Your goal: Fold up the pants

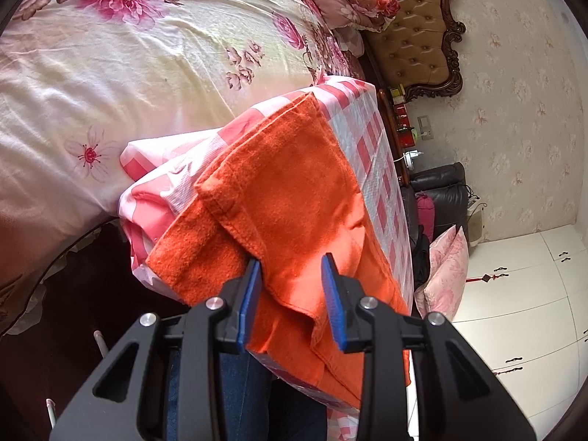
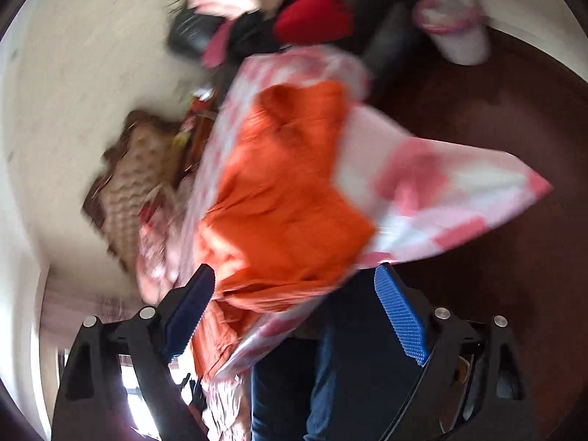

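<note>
Two layers of orange pants (image 1: 290, 198) spread on the pink checked cloth (image 1: 371, 139), long axis running straight ahead from the left gripper (image 1: 292, 303); hem ends farthest off, a folded edge lying between its parted blue pads (image 1: 250, 305), nothing pinched; right gripper (image 2: 294, 312) gaping wide and empty, pants (image 2: 283, 198) just ahead though blurred; left seemingly nearer, better placed for the next fold toward the hems.

Checked pink-and-white cloth (image 1: 371, 136) spread over a raised worktop beside the bed (image 1: 139, 73). Orange pants (image 1: 290, 198) lying flat right on that cloth, hems stacked near the close edge. Blurred in the right wrist view, same cloth (image 2: 433, 183), same pants (image 2: 279, 198).
</note>
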Action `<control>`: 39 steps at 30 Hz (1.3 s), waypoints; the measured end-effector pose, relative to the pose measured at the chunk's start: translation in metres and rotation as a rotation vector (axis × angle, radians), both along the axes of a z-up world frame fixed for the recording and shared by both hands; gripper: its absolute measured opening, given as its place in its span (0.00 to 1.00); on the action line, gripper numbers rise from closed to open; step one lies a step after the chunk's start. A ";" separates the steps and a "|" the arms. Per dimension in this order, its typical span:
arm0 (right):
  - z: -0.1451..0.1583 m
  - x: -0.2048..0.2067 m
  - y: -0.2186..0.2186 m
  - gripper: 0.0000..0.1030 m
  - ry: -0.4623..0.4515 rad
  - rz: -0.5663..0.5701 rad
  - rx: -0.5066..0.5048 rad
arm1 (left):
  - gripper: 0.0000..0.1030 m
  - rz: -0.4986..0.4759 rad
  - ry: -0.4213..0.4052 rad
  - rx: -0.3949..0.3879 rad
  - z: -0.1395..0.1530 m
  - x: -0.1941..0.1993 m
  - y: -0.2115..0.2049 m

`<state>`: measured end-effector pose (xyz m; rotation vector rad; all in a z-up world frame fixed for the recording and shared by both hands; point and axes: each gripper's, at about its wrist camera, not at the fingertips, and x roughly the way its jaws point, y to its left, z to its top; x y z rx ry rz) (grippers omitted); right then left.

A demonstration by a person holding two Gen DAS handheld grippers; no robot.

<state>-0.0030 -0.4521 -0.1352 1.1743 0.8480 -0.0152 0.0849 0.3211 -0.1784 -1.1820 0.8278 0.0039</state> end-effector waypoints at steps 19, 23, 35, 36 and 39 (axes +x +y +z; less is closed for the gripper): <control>0.077 0.111 0.013 0.19 -0.020 0.070 -0.143 | 0.01 -0.073 0.090 0.054 0.061 0.052 0.018; 0.119 0.205 -0.006 0.19 -0.035 0.114 -0.126 | 0.01 -0.108 0.093 0.044 0.109 0.120 0.026; 0.052 0.158 -0.037 0.18 0.017 0.125 -0.238 | 0.01 -0.168 0.090 0.014 0.065 0.016 0.011; 0.033 0.154 -0.041 0.18 0.059 0.133 -0.230 | 0.01 -0.169 0.119 -0.008 0.045 0.008 0.009; 0.012 0.145 -0.047 0.18 0.091 0.132 -0.231 | 0.01 -0.176 0.132 -0.017 0.021 0.000 0.003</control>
